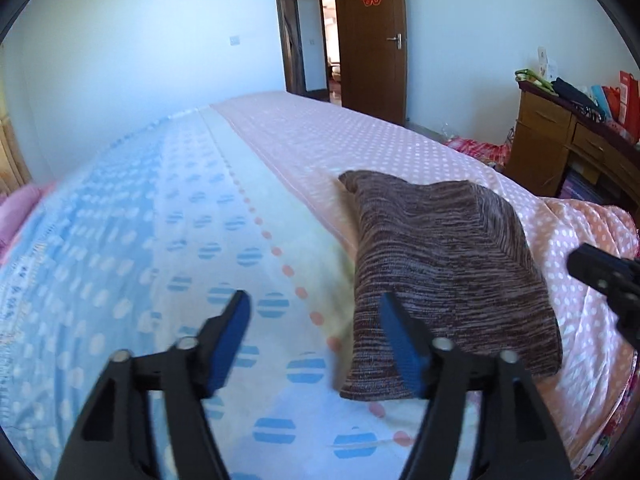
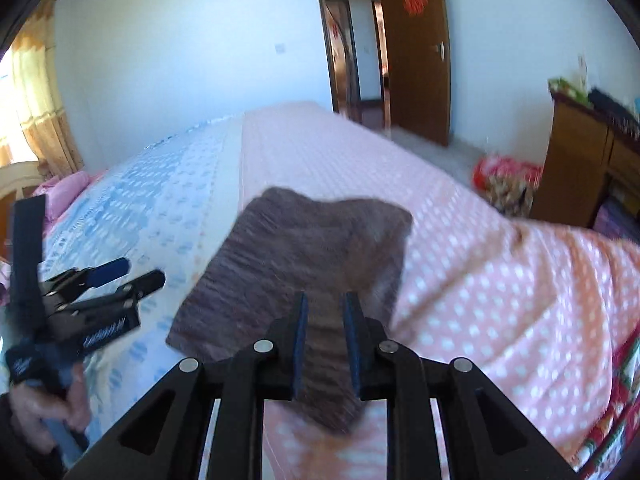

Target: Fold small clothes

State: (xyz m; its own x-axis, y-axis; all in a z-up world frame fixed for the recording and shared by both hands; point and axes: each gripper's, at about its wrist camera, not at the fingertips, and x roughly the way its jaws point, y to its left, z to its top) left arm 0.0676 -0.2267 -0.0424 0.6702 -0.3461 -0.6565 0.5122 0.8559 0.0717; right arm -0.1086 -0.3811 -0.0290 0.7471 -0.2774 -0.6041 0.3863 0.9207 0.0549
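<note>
One garment: a brown-and-grey marled knit piece (image 1: 448, 264), folded flat into a rough rectangle, its stripes fine and running across its width; one far corner tapers to a rounded point, and the near end looks thicker (layers doubled, as far as the blur allows)
Where it lies: on the bed (image 1: 200, 240), across the seam between the blue-dotted sheet and the pink-dotted sheet; just ahead of and beyond the left gripper's inner finger, and running in between the right gripper's fingers
Left gripper (image 1: 314, 312): fingers spread wide, nothing between the blue pads but sheet; the right-hand pad (image 1: 400, 344) overlaps the garment's near edge in the left wrist view, contact not clear; no earlier frame to compare
Right gripper (image 2: 325, 312): fingers narrowly parted, a strip of the knit's near end lying between the pads; whether the pads actually press on it cannot be told from the blurred frame
Hand (image 2: 44, 408): wraps the left gripper's handle, seen at the far left of the right fingers
Around: wooden door (image 1: 368, 40) with a red paper emblem, far ahead of the fingers; wooden dresser (image 1: 552, 140) off to the right, cluttered on top; red floral bundle (image 2: 504, 176) on the floor beside it; curtain (image 2: 36, 92) far left; nothing lies between the fingers and the garment
Long axis: from the near end at the fingers away toward the door, slanting a little leftward in the right wrist view; tapered corner at the far left
</note>
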